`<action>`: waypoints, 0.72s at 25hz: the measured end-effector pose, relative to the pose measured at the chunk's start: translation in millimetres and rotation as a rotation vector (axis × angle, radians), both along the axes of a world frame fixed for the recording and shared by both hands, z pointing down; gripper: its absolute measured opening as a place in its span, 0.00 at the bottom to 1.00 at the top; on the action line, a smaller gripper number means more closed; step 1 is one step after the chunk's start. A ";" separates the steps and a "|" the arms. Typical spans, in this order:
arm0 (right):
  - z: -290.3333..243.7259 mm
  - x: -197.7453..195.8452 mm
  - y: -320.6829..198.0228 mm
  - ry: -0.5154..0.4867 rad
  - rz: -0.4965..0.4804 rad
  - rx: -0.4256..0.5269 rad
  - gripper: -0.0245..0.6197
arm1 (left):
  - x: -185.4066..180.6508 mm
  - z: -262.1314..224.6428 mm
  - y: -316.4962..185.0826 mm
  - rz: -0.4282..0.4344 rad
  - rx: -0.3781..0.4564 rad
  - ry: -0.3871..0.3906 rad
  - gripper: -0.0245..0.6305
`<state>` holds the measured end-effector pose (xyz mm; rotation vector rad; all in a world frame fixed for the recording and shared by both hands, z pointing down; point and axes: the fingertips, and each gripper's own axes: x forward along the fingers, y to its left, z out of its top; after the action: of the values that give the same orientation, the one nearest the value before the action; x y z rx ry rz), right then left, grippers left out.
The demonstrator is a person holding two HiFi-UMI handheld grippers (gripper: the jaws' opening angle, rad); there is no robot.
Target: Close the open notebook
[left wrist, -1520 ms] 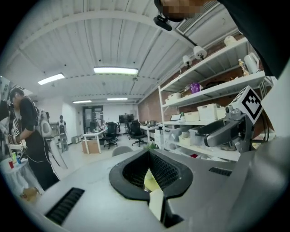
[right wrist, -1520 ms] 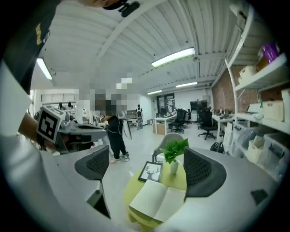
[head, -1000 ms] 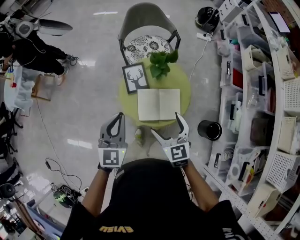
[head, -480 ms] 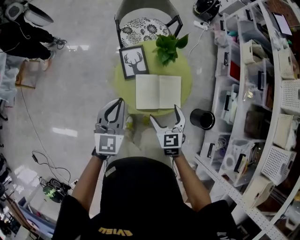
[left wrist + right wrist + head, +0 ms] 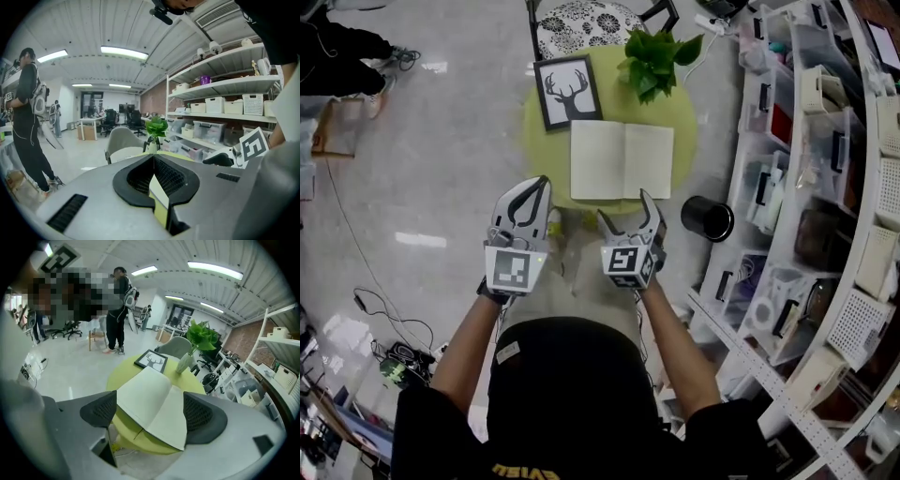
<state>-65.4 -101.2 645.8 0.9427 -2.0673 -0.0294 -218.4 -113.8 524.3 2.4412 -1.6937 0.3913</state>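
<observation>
The open notebook (image 5: 622,159) lies flat, blank pages up, on the round yellow-green table (image 5: 680,117). It also shows in the right gripper view, where the notebook (image 5: 145,397) lies beyond the jaws at the table's near edge. My right gripper (image 5: 623,208) hovers just short of that edge; its jaws are wide and closing, with nothing between them. The same right gripper (image 5: 151,417) frames the notebook from a distance. My left gripper (image 5: 542,185) hangs left of the table, shut and empty. In its own view the left gripper (image 5: 153,158) points level past the table.
A framed deer picture (image 5: 567,91) and a potted plant (image 5: 656,52) stand at the table's back. A patterned chair (image 5: 581,19) is behind it, and a black bin (image 5: 708,217) stands on the floor at the right. Shelving with boxes (image 5: 825,141) lines the right side.
Both grippers have dropped lower and sit closer to the table's near edge. The right gripper's jaws have narrowed a little. The notebook has not moved.
</observation>
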 end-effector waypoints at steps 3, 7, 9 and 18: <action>27.7 4.0 0.8 0.047 -0.018 -0.009 0.72 | 2.9 13.8 -1.0 0.004 -0.011 0.005 0.07; 59.4 4.6 -2.1 0.096 -0.059 -0.016 0.71 | 5.7 31.7 -1.8 0.009 -0.037 0.005 0.07; 71.1 1.9 -3.6 0.117 -0.084 -0.017 0.71 | 5.9 39.8 -2.2 0.003 -0.047 0.014 0.07; 104.5 -5.3 -8.6 0.243 -0.199 0.061 0.69 | 3.2 66.2 -4.2 -0.003 -0.091 0.015 0.07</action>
<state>-70.7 -109.8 750.3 0.7272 -1.9339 -0.2996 -215.2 -118.0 590.5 2.3711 -1.6361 0.4378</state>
